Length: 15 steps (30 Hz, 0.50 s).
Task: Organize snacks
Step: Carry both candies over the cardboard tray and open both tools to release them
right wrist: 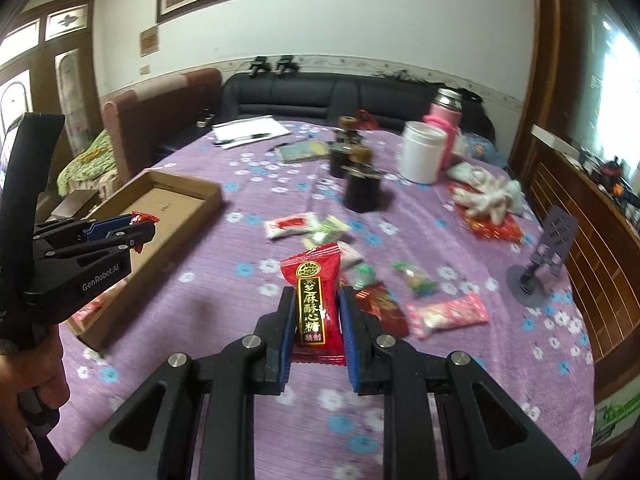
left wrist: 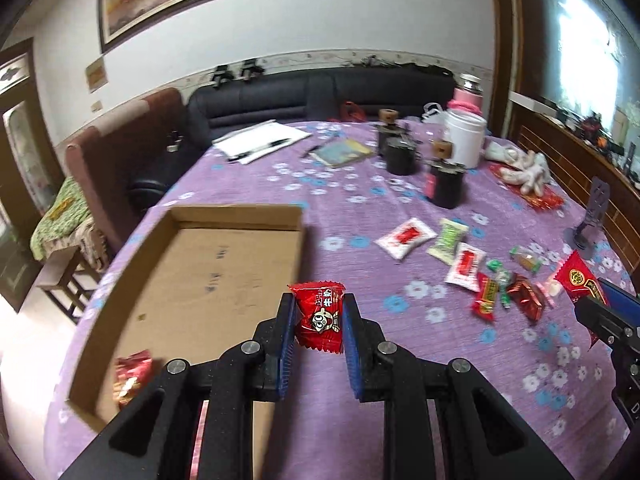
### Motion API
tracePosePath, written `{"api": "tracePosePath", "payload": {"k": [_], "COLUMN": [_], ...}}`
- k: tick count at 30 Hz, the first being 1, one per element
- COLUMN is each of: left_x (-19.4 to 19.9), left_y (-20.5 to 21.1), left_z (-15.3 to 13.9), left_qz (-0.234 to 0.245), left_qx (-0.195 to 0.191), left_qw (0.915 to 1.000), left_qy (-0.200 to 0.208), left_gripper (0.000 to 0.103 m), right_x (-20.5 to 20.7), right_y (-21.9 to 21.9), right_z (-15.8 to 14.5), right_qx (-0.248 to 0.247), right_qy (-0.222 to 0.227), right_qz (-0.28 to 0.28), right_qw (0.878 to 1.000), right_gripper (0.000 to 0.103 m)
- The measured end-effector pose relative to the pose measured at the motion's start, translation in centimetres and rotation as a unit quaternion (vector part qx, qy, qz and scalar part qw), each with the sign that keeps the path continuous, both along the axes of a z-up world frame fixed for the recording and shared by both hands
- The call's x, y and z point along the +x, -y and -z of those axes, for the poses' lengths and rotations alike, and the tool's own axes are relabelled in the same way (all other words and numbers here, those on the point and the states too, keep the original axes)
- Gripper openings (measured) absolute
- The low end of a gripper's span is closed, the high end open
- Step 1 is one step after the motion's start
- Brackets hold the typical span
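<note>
My left gripper (left wrist: pixel 319 316) is shut on a red candy packet with a cartoon face (left wrist: pixel 320 318), held above the right edge of a shallow cardboard tray (left wrist: pixel 236 216); it also shows in the right wrist view (right wrist: pixel 138 226). One red wrapped candy (left wrist: pixel 132 376) lies in the tray's near corner. My right gripper (right wrist: pixel 316 312) is shut on a red sesame candy packet with a black-and-gold label (right wrist: pixel 314 300), held above the purple tablecloth; it also shows in the left wrist view (left wrist: pixel 580 280). Several loose snacks (left wrist: pixel 460 260) lie scattered on the cloth to the right of the tray.
Black grinders (left wrist: pixel 444 184), a white jar (left wrist: pixel 464 136), a pink flask (right wrist: pixel 444 116), white gloves (left wrist: pixel 520 168), papers with a pen (left wrist: pixel 260 140), a booklet (left wrist: pixel 340 152) and a grey phone stand (right wrist: pixel 536 260) sit on the round table. Sofas stand behind it.
</note>
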<state>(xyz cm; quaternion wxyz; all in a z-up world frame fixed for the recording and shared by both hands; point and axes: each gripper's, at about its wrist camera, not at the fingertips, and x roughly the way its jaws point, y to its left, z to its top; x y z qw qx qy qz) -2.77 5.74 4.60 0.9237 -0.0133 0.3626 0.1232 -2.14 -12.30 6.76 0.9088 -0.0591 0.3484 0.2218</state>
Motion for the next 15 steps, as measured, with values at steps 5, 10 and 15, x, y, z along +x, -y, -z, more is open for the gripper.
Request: {"api": "tracePosePath", "payload": {"k": [5,10,15], "left_x": [-1.9,-3.7,-4.9], "left_y": [-3.5,-7.5,-10.9], "left_z": [-0.6,-1.0,-0.7], "left_qz": [-0.032,-0.073,-0.103], "left_qx": [0.003,0.002,0.001], "left_qw": [0.9994,0.9973,0.9946], "left_qy": [0.006,0.013,0.012], "left_gripper": [0.023,0.023,0.023], "right_x": [-0.5,-1.0,-1.4], "right_y": [-3.4,-7.5,-11.9], "right_z": [-0.5,-0.6,-0.7], "right_qx": [0.006,0.013,0.010], "right_qy": [-0.002,-0.009,-0.009], "right_qz": [-0.033,-0.074,-0.115], "right_qw": [0.999,0.997,0.993], "right_gripper": [0.021,0.021,0.021]}}
